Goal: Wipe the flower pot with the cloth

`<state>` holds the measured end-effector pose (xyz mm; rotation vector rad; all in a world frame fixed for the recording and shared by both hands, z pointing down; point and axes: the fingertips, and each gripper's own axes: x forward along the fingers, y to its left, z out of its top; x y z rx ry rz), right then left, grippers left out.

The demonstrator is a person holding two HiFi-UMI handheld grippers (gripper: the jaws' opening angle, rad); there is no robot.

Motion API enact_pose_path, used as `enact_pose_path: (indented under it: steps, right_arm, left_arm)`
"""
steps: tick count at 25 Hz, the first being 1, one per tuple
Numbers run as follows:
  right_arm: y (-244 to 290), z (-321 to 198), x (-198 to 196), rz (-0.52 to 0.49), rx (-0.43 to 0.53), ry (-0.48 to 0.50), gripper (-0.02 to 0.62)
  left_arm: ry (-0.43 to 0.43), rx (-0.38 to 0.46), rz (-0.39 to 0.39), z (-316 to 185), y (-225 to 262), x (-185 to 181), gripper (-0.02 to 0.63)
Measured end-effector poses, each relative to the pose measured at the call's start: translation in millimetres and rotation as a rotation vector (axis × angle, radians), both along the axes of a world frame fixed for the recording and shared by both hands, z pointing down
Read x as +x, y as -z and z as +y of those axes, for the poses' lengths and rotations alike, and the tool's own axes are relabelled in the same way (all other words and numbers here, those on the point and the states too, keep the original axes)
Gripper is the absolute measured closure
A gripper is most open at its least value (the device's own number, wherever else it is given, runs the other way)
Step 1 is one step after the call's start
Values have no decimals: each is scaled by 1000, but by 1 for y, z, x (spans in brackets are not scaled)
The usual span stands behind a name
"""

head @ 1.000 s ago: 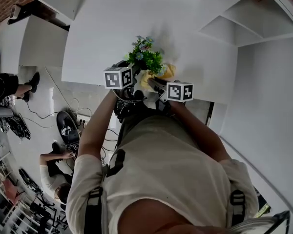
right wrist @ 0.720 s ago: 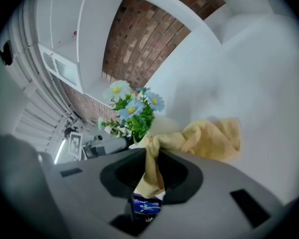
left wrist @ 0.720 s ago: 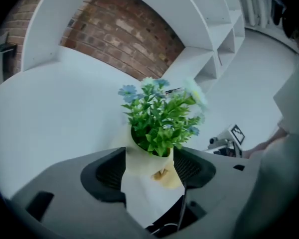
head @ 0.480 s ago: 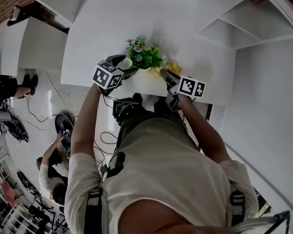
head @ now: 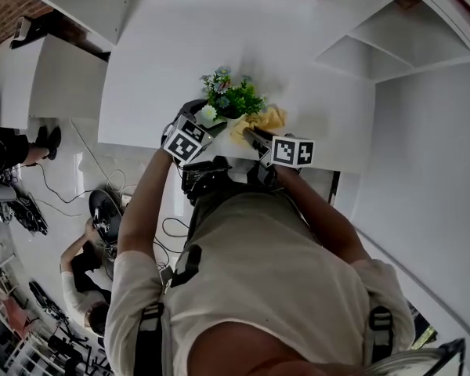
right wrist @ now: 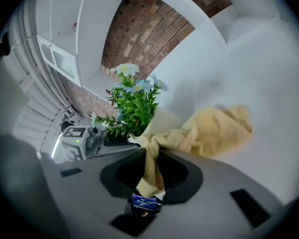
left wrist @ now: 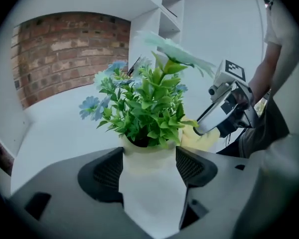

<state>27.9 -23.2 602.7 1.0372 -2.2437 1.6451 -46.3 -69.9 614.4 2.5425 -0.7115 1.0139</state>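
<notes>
Your left gripper, jaws just opened wide, has the pot between its tips, unclamped. Your right gripper pinches the cloth, which drapes ahead against the pot.

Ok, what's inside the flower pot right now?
A leafy green plant with pale blue flowers fills the flower pot. Only a dark gap shows at the rim; the leaves cover whatever soil or filler lies below.
</notes>
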Motion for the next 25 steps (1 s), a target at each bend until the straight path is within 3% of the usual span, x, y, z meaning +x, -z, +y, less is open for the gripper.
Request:
enact_pose_path:
  steps: [10,13,16,21,25]
  right_arm:
    - [0,8,-16,-11,-32,30,509]
    - [4,13,-28,-28,-28,60,509]
    - [5,13,-32,-24,-21,78,509]
    - [13,1,-10,-47,5,12,509]
    - [17,-17,12,-44,18,-56,509]
  left_arm:
    - [84,-53,-5,20,5,-3,269]
    - [87,-80,6,32,2,1,271]
    - [66,-53,8,38,2,3,301]
    - [5,-54,90,35,23,-8,278]
    - [21,-105,170,7,32,-20,268]
